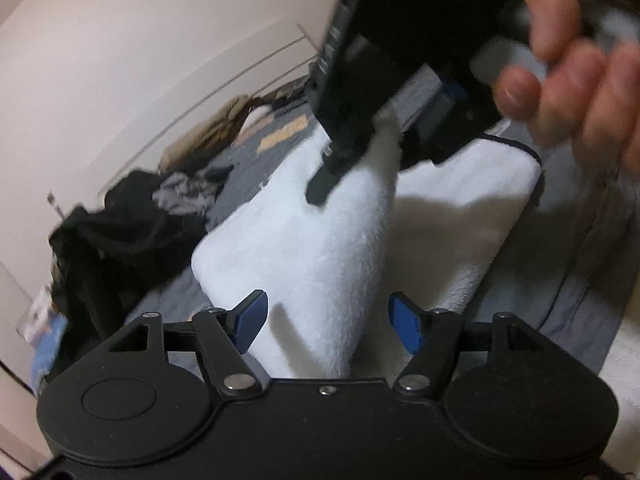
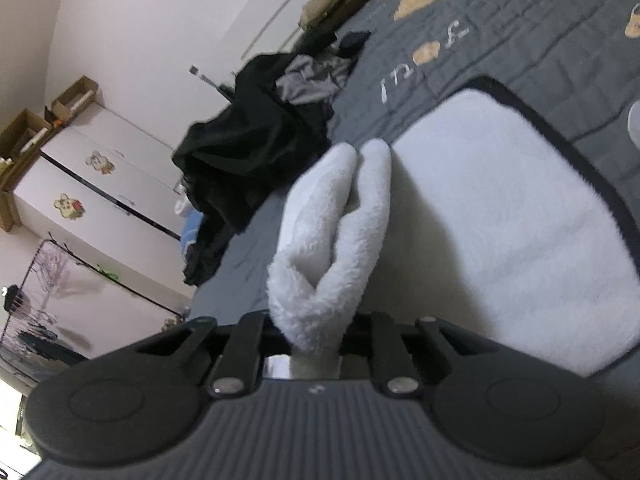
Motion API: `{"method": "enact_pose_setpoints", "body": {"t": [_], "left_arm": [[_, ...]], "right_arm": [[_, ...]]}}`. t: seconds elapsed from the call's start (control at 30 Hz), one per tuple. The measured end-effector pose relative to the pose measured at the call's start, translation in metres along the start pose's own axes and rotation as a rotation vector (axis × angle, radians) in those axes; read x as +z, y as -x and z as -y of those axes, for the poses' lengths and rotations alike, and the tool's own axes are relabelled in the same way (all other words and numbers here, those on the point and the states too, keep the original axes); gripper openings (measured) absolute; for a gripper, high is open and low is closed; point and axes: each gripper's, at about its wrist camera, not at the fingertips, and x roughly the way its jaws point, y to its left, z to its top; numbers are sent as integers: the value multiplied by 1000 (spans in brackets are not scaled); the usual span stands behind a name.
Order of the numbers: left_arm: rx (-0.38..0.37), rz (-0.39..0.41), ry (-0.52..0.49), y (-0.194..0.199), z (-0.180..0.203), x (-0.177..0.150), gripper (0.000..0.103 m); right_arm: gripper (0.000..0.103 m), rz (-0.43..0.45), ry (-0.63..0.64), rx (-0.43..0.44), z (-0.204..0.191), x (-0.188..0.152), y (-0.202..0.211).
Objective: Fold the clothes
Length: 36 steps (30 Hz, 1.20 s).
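A white fleece garment [image 1: 320, 232] with dark trim lies on the grey quilted bed [image 2: 520, 40]. One part of it is pulled up into a ridge. In the left wrist view that ridge runs between the blue pads [image 1: 250, 322] of my left gripper [image 1: 328, 324], which stand apart and do not press it. My right gripper [image 2: 314, 344] is shut on a bunched fold of the white fleece [image 2: 332, 240]. The left wrist view also shows the right gripper [image 1: 344, 148] from above, pinching the far end of the ridge, with a person's hand [image 1: 580, 60] on it.
A pile of black and grey clothes [image 2: 248, 148] lies on the bed's left side, beyond the fleece. White cabinets [image 2: 100, 184] with cardboard boxes [image 2: 24, 132] on top stand against the wall. The quilt to the right carries tan patches and lettering.
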Motion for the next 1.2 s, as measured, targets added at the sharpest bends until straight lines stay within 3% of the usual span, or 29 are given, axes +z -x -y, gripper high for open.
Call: {"method": "enact_pose_setpoints", "body": {"t": [0.27, 0.33, 0.4, 0.47, 0.57, 0.67, 0.77, 0.93, 1.0, 1.1, 1.2], "left_arm": [[49, 21, -96, -3, 11, 3, 57], [55, 19, -126, -5, 14, 4, 53], [49, 15, -155, -5, 15, 5, 39], [41, 19, -182, -4, 16, 7, 38], [54, 0, -255, -5, 20, 10, 40], [50, -24, -248, -12, 27, 12, 44], [62, 10, -314, -14, 43, 16, 44], [90, -14, -400, -26, 54, 15, 44], [87, -4, -373, -23, 45, 15, 44], [86, -19, -333, -20, 34, 21, 44], [64, -65, -374, -27, 37, 13, 44]], "right_arm": [[12, 113, 1, 7, 4, 18, 42], [12, 148, 7, -3, 7, 24, 54], [12, 173, 11, -16, 11, 29, 66], [12, 181, -2, -31, 19, 33, 73], [12, 184, -4, -89, 33, 34, 76], [12, 152, 5, -165, 46, 30, 68], [12, 124, 19, -237, 57, 24, 60], [12, 188, 22, -218, 60, 21, 77], [11, 240, 34, -201, 56, 24, 92], [11, 224, 49, -211, 58, 24, 94], [11, 145, 51, -258, 69, 20, 78]]}}
